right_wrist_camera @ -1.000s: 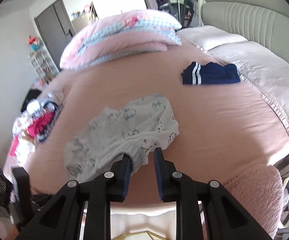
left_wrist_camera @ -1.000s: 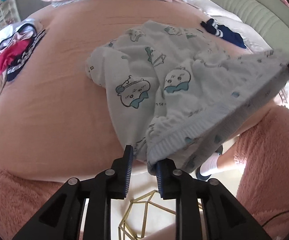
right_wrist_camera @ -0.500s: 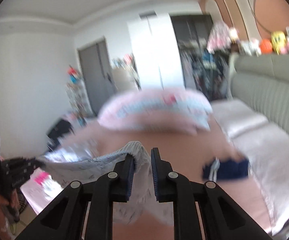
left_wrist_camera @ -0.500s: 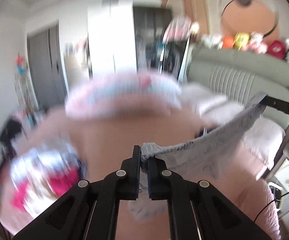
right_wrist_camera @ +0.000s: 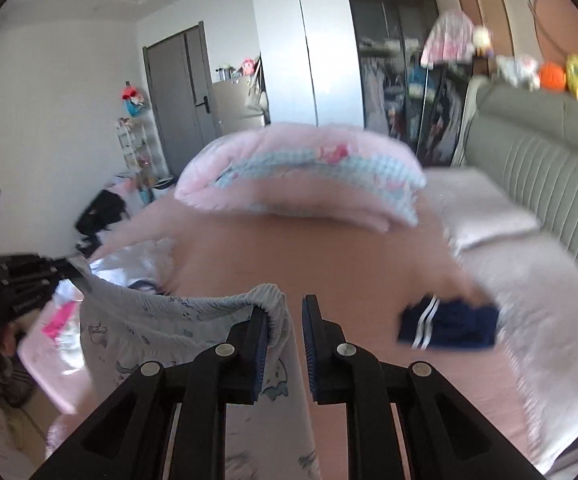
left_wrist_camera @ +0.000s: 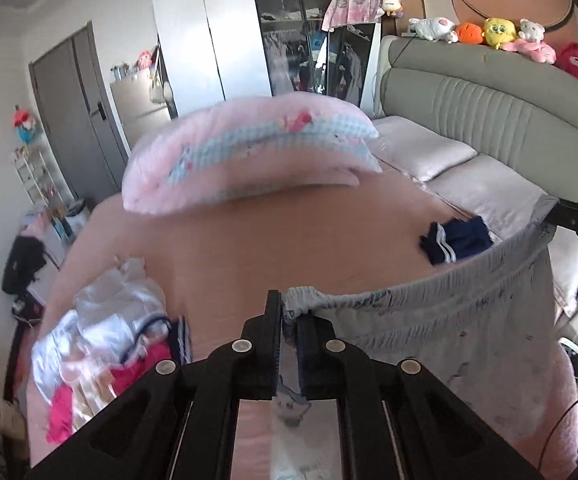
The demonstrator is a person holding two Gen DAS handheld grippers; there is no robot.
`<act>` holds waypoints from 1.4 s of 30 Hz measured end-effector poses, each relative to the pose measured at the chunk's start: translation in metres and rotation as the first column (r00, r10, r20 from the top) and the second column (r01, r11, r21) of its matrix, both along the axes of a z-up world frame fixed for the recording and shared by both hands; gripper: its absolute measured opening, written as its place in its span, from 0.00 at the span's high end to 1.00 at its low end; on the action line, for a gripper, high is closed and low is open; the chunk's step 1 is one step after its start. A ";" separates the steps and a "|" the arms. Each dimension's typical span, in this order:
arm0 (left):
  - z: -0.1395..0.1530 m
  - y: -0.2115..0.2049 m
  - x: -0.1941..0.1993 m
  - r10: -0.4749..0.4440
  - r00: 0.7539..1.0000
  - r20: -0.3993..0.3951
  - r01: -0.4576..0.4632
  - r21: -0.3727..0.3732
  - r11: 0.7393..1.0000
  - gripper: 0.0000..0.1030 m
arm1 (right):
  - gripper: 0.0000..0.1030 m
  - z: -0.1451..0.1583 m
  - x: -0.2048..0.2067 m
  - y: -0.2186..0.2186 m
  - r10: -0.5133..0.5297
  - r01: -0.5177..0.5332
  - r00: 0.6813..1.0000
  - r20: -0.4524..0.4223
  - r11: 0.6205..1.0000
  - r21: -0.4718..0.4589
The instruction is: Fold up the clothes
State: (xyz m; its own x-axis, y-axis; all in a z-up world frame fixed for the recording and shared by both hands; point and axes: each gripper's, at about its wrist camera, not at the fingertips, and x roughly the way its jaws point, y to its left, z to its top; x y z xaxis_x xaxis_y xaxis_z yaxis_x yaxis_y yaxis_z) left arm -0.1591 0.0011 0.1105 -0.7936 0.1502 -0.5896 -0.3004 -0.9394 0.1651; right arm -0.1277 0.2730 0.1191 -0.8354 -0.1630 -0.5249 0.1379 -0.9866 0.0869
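White cartoon-print shorts [left_wrist_camera: 441, 320] hang in the air above the pink bed [left_wrist_camera: 289, 232], stretched by the elastic waistband between both grippers. My left gripper [left_wrist_camera: 288, 312] is shut on one end of the waistband. My right gripper [right_wrist_camera: 285, 316] holds the other end of the shorts [right_wrist_camera: 161, 332]; the cloth lies against its left finger and a gap shows beside its right finger. The right gripper also shows at the right edge of the left wrist view [left_wrist_camera: 577, 220], and the left gripper at the left edge of the right wrist view [right_wrist_camera: 17, 280].
Folded navy shorts with white stripes [left_wrist_camera: 453, 240] lie on the bed's right side. A heap of mixed clothes [left_wrist_camera: 101, 336] lies at the left. A pink rolled duvet [left_wrist_camera: 249, 160] lies across the far side. A grey headboard [left_wrist_camera: 489, 120] stands at the right.
Both grippers have lifted the shorts off the bed and raised them, so the views swung from the bed surface up to the room. The waistband is now pulled taut between them.
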 end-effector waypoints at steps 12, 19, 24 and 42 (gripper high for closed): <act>0.014 -0.005 0.035 -0.057 0.990 -0.130 0.059 0.010 0.998 0.93 | 0.86 0.015 0.018 0.007 -0.102 0.084 0.981 -0.165 0.990 -0.113; -0.251 -0.012 0.016 0.080 0.914 0.398 -0.103 0.035 0.994 0.93 | 0.86 -0.262 -0.018 -0.001 -0.032 0.096 0.886 0.462 0.989 -0.116; -0.333 -0.019 0.024 0.136 0.832 0.538 -0.173 0.019 0.985 0.90 | 0.82 -0.325 -0.008 -0.011 -0.036 0.047 0.824 0.565 0.999 -0.004; -0.336 -0.046 0.047 0.138 0.849 0.510 -0.316 0.281 0.906 0.61 | 0.76 -0.321 -0.023 -0.039 -0.088 0.013 0.893 0.442 0.985 0.170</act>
